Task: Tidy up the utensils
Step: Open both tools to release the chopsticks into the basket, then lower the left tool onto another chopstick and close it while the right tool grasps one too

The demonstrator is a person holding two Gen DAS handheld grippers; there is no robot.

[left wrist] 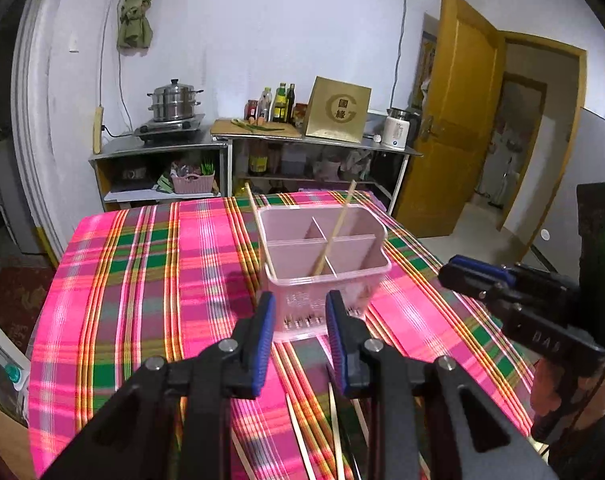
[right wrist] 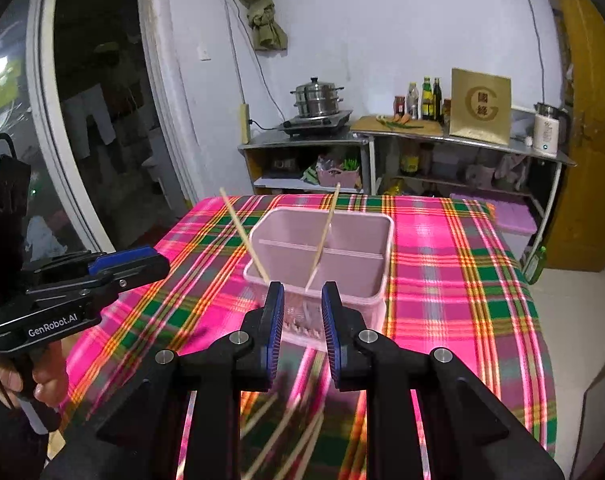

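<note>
Two chopsticks (left wrist: 333, 232) sit in the pink caddy (left wrist: 326, 276), both grippers' fingers (right wrist: 276, 332) released and empty — next up, I'd say, grabbing loose chopsticks (left wrist: 298, 436) at frame bottom.

The pink plastic divided utensil caddy (left wrist: 326, 264) stands at mid-frame on the plaid-clothed desk (left wrist: 142, 264), with two wooden chopsticks (left wrist: 334, 232) leaning inside it. More loose wooden chopsticks (left wrist: 298, 436) lie on the desk at the bottom of the frame, before the caddy. Behind the desk, at upper centre, the steel shelf counter (left wrist: 158, 150) carries a steel steamer pot (left wrist: 175, 100).

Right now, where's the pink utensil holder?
In both wrist views the pink utensil holder stands mid-table on the plaid tablecloth, just beyond the gripper fingertips, with two chopsticks leaning inside.
</note>
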